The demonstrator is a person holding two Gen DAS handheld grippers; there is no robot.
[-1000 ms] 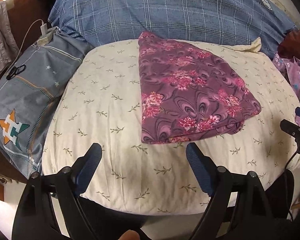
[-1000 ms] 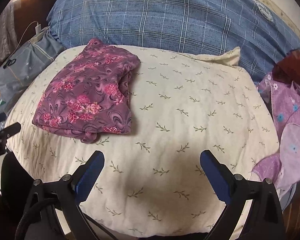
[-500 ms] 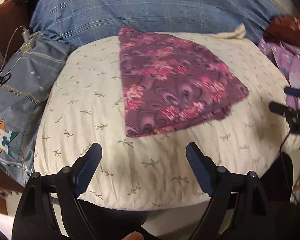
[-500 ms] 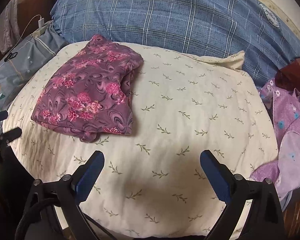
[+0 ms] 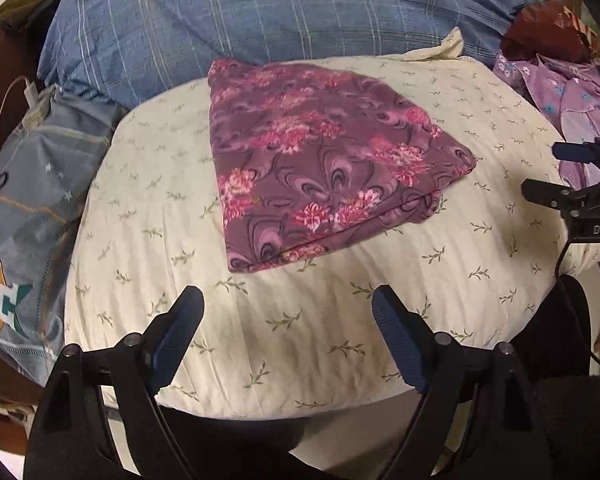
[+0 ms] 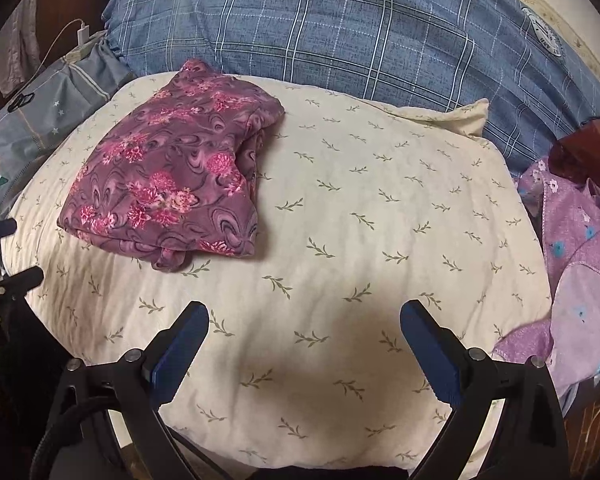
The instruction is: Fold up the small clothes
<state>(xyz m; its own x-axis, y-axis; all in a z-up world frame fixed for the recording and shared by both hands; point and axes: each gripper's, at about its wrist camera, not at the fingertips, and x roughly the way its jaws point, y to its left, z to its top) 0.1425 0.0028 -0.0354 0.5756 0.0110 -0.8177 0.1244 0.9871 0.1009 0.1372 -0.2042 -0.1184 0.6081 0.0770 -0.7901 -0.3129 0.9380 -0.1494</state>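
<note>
A folded purple garment with pink flowers (image 5: pixel 324 164) lies on a cream leaf-print pillow (image 5: pixel 300 320); it also shows in the right wrist view (image 6: pixel 172 184), at the pillow's (image 6: pixel 340 240) left side. My left gripper (image 5: pixel 286 308) is open and empty, hovering over the pillow's near edge, just short of the garment. My right gripper (image 6: pixel 304 322) is open and empty over bare pillow, to the right of the garment. The right gripper's body (image 5: pixel 580 196) shows at the right edge of the left wrist view, the left gripper's body (image 6: pixel 4 264) at the left edge of the right wrist view.
A blue plaid pillow (image 6: pixel 360 32) lies behind. A grey-blue pillow with a star logo (image 5: pixel 24 208) sits at the left, with a white charger and cable (image 5: pixel 30 92). Lilac flowered clothes (image 6: pixel 580 272) and a dark red item (image 5: pixel 548 28) lie at the right.
Both cameras shifted slightly; the garment's place in the left view moved back and forth. The garment stays folded and both grippers stay open.
</note>
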